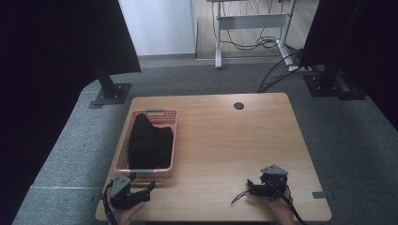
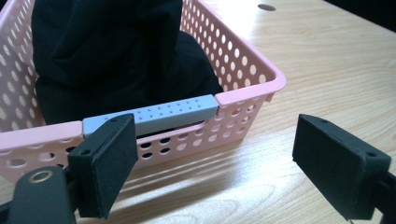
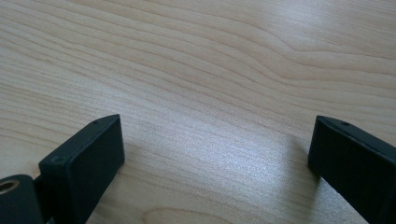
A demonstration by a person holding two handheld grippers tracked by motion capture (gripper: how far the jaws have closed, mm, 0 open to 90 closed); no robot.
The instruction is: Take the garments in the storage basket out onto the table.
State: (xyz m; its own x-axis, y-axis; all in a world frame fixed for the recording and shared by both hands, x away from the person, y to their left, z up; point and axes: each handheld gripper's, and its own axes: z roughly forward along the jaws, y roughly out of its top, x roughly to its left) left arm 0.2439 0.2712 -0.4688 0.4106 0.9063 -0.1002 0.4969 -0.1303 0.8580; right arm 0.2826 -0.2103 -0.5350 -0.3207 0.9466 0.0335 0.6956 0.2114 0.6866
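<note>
The pink basket (image 1: 126, 140) stands on the wooden table (image 1: 225, 140) with its long axis running away from the person, one short end toward the left gripper (image 1: 141, 190). In the left gripper view that near end lies just ahead of the jaws, its grey handle (image 2: 175, 112) level with the tip of the left-hand jaw, while the right-hand jaw stands past the basket's corner over bare wood. The jaws are spread wide and hold nothing. A black cloth (image 2: 112, 51) is heaped inside the basket, lengthwise along it; its folds are too dark to read, possibly a garment. The right gripper (image 1: 257, 186) rests low over bare table well apart from the basket, jaws likewise wide and empty.
</note>
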